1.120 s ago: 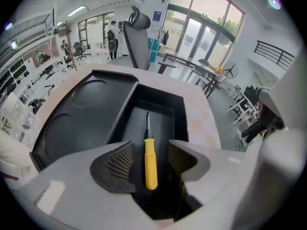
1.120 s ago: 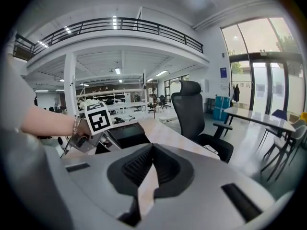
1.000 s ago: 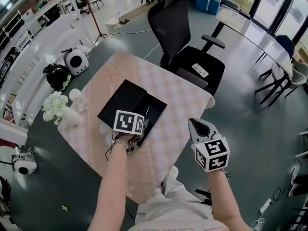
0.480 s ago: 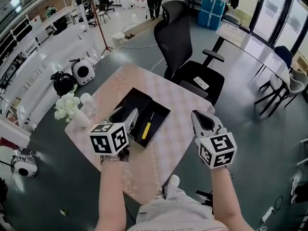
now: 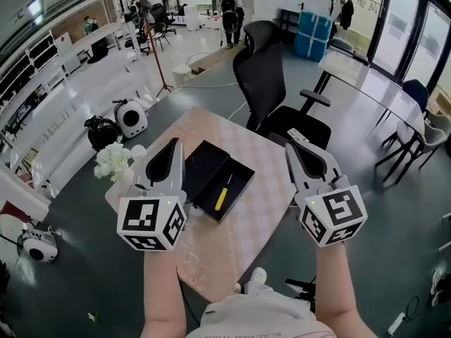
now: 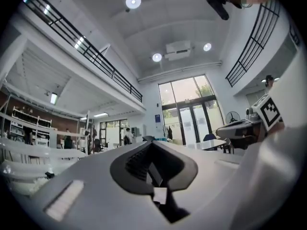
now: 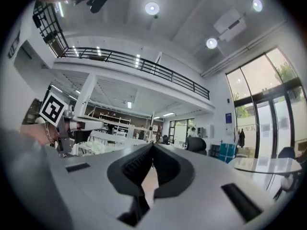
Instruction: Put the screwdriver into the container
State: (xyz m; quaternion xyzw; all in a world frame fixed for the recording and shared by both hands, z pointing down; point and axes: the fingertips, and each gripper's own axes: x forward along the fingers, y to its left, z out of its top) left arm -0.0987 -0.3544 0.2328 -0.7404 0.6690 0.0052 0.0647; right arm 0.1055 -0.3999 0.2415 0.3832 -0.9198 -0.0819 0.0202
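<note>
A yellow-handled screwdriver lies inside the open black container on the pink table. My left gripper is held up over the table's left side, apart from the container, jaws shut with nothing between them. In the left gripper view my left gripper points up at the ceiling and glass doors. My right gripper is raised at the right of the container, also shut and empty. In the right gripper view my right gripper points at the balcony, and its jaws meet at the tip.
A black office chair stands behind the table. White flowers sit at the table's left corner. Round white devices rest on the floor at the left, another one nearer me. People stand far back in the hall.
My left gripper has pulled back from the container, risen and shut, leaving the screwdriver inside. My right gripper has lifted too. The head view has tilted upward.
</note>
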